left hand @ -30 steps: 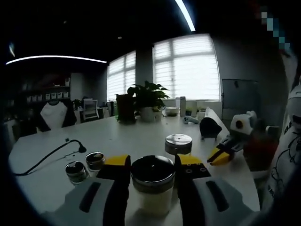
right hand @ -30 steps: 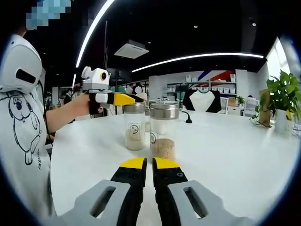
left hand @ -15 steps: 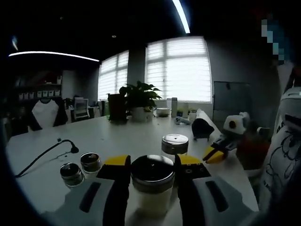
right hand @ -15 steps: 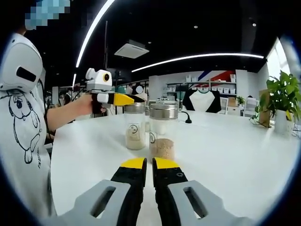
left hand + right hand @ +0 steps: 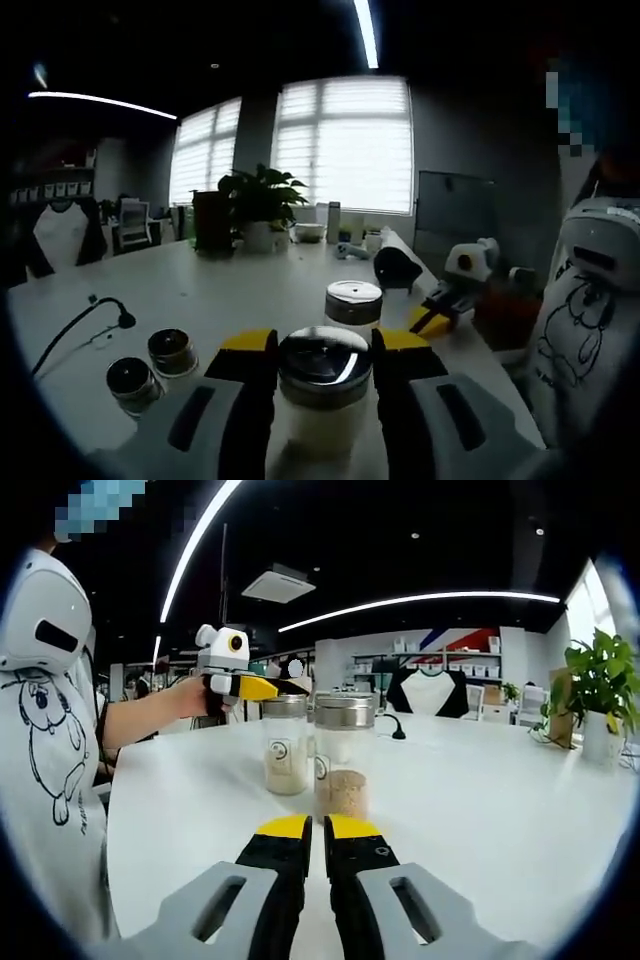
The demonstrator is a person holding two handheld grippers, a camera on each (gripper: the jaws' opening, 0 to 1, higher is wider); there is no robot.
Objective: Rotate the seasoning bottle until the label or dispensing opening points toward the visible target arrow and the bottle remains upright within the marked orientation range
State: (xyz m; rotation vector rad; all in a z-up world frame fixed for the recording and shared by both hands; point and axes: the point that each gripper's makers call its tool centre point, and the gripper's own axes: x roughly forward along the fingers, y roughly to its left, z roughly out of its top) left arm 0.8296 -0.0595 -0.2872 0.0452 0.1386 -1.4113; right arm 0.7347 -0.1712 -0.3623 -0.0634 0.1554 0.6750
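- White tabletop runs under everything I can see – broad, glossy, with windows glaring behind it in the left gripper view.
- On my right in the left gripper view stands a person in a white printed shirt; in the right gripper view the same shirt sits at my left edge.
- My left gripper pinches the seasoning bottle between its yellow-tipped jaws, which press on either side just under the metal lid. I see this bottle upright on the table, whitish fill inside; in the right gripper view it is the left-hand jar, with the left gripper's yellow tip at its lid.
- A second jar with a metal lid stands just beyond the held one in the left gripper view; in the right gripper view it is the nearer one, straight ahead of my jaws, with tan grains in its lower part and a small round label facing left.
- My right gripper has its jaws pressed together with nothing between them, its tips apart from the nearer jar.
- Two small dark-lidded jars sit side by side to the left of my left gripper.
- A black cable curls across the table's left part.
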